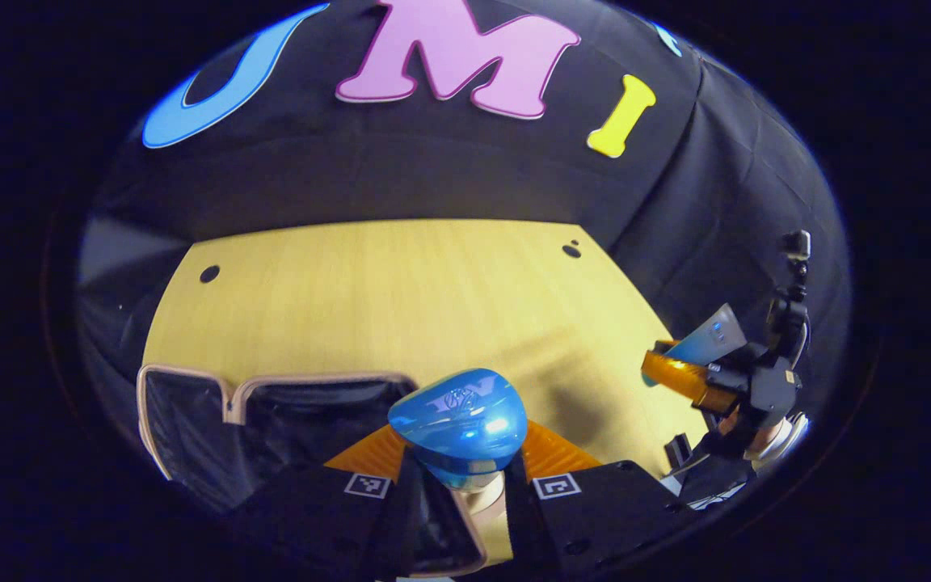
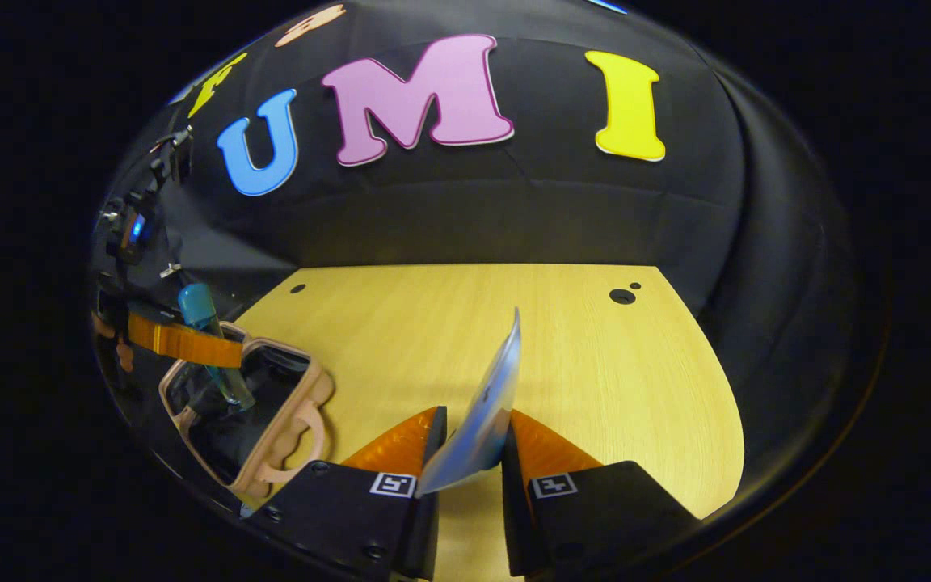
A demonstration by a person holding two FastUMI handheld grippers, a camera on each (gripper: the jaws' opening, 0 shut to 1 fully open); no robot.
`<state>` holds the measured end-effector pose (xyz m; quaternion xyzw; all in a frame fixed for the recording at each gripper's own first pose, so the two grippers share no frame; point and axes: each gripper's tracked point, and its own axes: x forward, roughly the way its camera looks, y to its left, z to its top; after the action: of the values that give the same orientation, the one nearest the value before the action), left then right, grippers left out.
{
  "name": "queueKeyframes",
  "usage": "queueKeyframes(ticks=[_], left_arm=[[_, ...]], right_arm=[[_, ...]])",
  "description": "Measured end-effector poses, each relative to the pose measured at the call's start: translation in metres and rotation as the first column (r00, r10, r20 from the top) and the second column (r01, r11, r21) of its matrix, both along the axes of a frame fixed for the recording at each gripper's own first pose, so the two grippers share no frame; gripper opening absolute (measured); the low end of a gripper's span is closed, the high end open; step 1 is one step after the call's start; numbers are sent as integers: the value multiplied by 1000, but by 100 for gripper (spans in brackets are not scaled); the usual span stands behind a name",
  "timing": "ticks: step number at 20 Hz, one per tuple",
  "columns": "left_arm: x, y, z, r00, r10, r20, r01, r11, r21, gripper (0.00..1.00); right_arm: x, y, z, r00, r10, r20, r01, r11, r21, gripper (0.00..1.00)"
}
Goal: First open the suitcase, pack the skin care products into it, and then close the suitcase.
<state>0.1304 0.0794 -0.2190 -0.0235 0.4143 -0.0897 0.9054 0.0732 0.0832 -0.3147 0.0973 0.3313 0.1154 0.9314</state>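
- With the suitcase (image 1: pixel 271 420) lying open on the wooden table (image 1: pixel 401 299), the packing step looks to be in hand.
- Left gripper (image 1: pixel 459 465) pinches a blue bottle (image 1: pixel 459 416) between both fingers, held above the case's dark interior.
- Right gripper (image 2: pixel 469 453) clamps a flat blue tube (image 2: pixel 486 412), off to the side over bare table, apart from the case.
- Next move likely calls for lowering the bottle well inside the pink rim before letting go, then bringing the tube across.

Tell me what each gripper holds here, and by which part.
The left gripper is clamped on a blue bottle, gripped low on its body. The right gripper pinches a flat tube across its lower end.
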Motion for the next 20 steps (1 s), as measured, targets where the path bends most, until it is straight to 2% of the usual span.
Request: queueKeyframes(ticks=[3,5,6,7,10,11,13,17,18,19,20], left_arm=[[-35,49,-22,995,14,-101,-6,997,79,49],[-51,69,-50,981,28,-193,-7,994,108,49],[-58,76,-66,966,45,-255,-17,994,111,46],[-66,83,-80,945,61,-321,-26,993,114,53],[-94,96,-124,889,107,-445,-22,981,192,46],[-102,102,-135,874,124,-471,-11,972,236,53],[-109,105,-148,856,130,-501,15,961,275,49],[-103,111,-164,836,178,-519,-34,961,276,49],[-102,110,-170,830,186,-526,-44,962,271,49],[-102,109,-174,820,196,-538,-50,961,273,49],[-103,108,-179,813,202,-546,-53,960,275,49]], right_arm=[[-19,19,31,999,-7,40,6,999,36,37],[-32,27,40,999,-7,46,5,999,32,37],[-39,35,42,999,-7,40,5,999,40,36],[-45,41,47,999,-8,37,6,999,51,36],[-58,51,60,998,1,58,-3,999,40,37],[-62,53,61,998,3,59,-5,1000,30,37],[-70,58,64,998,4,60,-6,1000,31,37],[-78,68,62,999,-8,42,7,999,34,36],[-78,71,62,999,-10,43,8,999,39,29],[-79,74,62,999,-8,41,6,999,37,29],[-81,77,62,999,-4,39,3,999,33,36]])
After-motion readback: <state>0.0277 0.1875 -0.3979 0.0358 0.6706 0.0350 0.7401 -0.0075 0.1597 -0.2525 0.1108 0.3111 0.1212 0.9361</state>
